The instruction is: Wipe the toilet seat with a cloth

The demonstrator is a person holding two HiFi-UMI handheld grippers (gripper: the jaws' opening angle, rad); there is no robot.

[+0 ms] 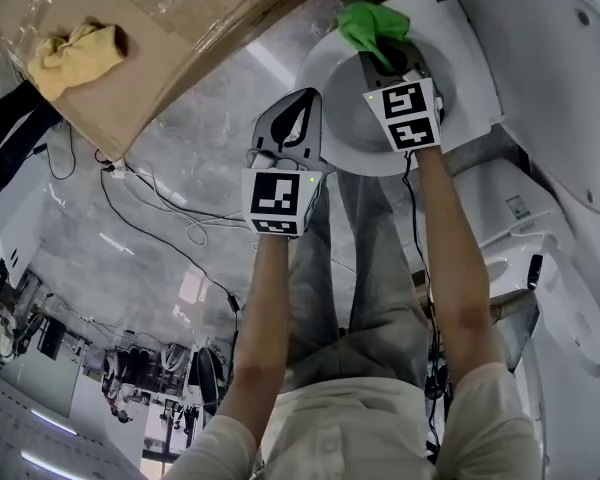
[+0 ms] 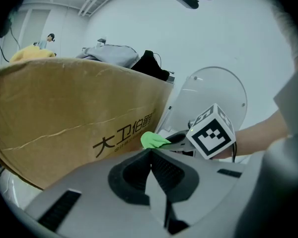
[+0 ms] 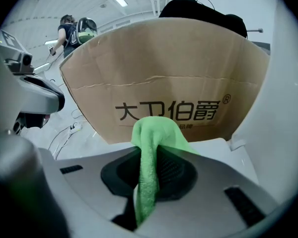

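Got the cloth [image 3: 154, 133] pinched tight in the right gripper [image 3: 149, 158], clamped on a narrow fold with a wad bunched out front. Sitting up at 12 o'clock on the seat [image 1: 332, 86] in the head view, right next to the box [image 1: 180, 18]. Can't tell about actual contact with the plastic. Holding nothing in the left gripper [image 2: 150, 153], jaws pressed fully together, parked just beside the seat's edge at 9 o'clock. Looks like the wipe is only at its starting spot, so pretty much the whole ring left to do. Could easily lose the cloth on a hard drag with such a thin pinch. Could also end up scraping bare jaw tips on the seat by pressing in too steep. Might snag the wad on the box by sweeping further toward 12. Also worth minding the cables [image 1: 170, 208] on the floor out toward 8 o'clock, easy to catch a foot on.
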